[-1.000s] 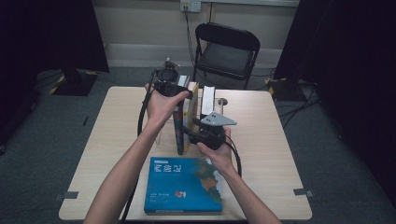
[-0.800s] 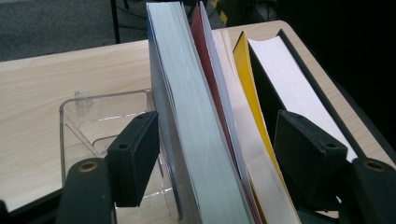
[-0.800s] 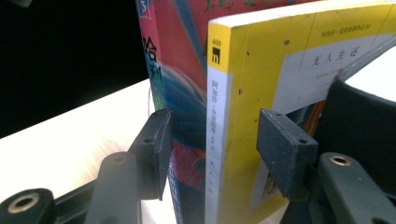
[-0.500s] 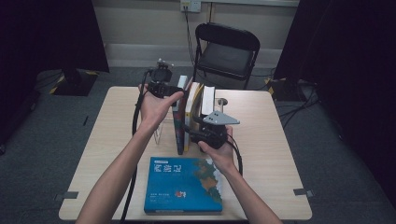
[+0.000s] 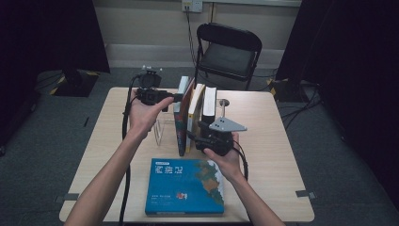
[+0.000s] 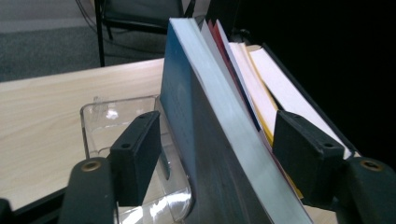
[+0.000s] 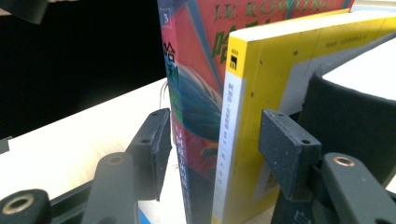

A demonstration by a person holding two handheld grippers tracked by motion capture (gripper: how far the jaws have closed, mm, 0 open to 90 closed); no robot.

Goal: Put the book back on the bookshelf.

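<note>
Standing upright in a row at the middle of the table are several books: a blue-covered book at the left end, a red-and-teal book leaning against it, a yellow-spined book next, and a dark-covered book with white pages at the right end. A clear plastic bookend stands just left of the row, touching the blue-covered book's face. The left gripper is held level at the far upper end of the row, with the person's left hand wrapped under it. Its jaws straddle the top of the leaning books, one pad on the bookend side and the other past the fanned pages on the far side. They have just been closing a little, yet in the left gripper view a gap shows between the left pad and the blue cover, so the jaws stand open around the books rather than pressing them. The right gripper sits low at the near end of the row. Its jaws reach around the red-and-teal and yellow-spined books; they have just been opening slightly, and whether the pads press the covers I cannot tell. A large blue picture book lies flat near the table's front edge, apart from the row. A black folding chair stands beyond the table.
</note>
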